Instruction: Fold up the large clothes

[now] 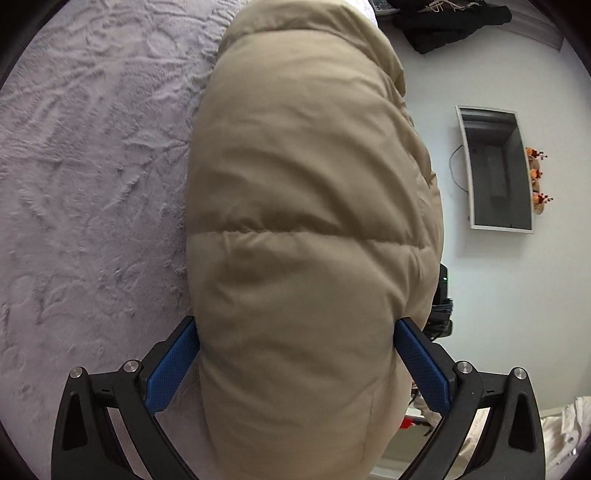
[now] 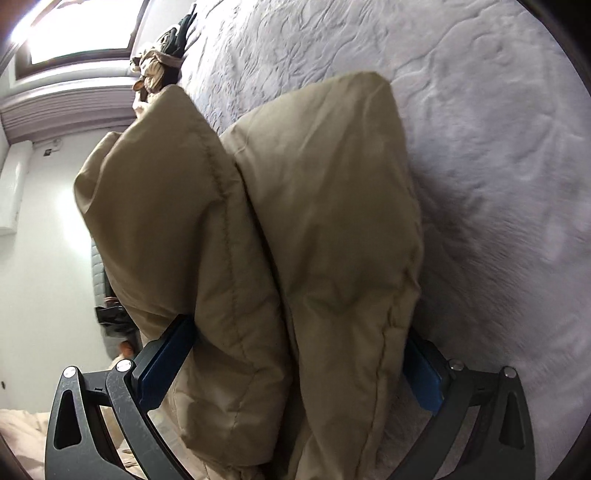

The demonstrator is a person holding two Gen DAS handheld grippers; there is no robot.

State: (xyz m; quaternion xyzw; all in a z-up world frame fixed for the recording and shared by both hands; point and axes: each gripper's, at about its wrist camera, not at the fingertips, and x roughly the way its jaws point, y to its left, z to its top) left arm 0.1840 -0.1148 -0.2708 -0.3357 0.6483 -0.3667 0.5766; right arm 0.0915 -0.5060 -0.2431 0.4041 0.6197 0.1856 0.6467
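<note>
both grippers' jaws clamp the puffy tan jacket (image 1: 310, 221) over the bedspread (image 1: 92, 166).

Tan puffer jacket (image 2: 295, 236) bunched in two thick folds at frame centre, clamped between blue pads (image 2: 166, 365) of right gripper (image 2: 295, 369). Lilac blanket (image 2: 480, 129) seen on right. Window (image 2: 81, 29) and clothes pile (image 2: 162, 59) seen upper left.

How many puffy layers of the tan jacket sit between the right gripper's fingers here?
2. One layer bulges on the left, against the left pad; the other lies on the right, nearer the bedspread. Thinner layers may be hidden between them.
</note>
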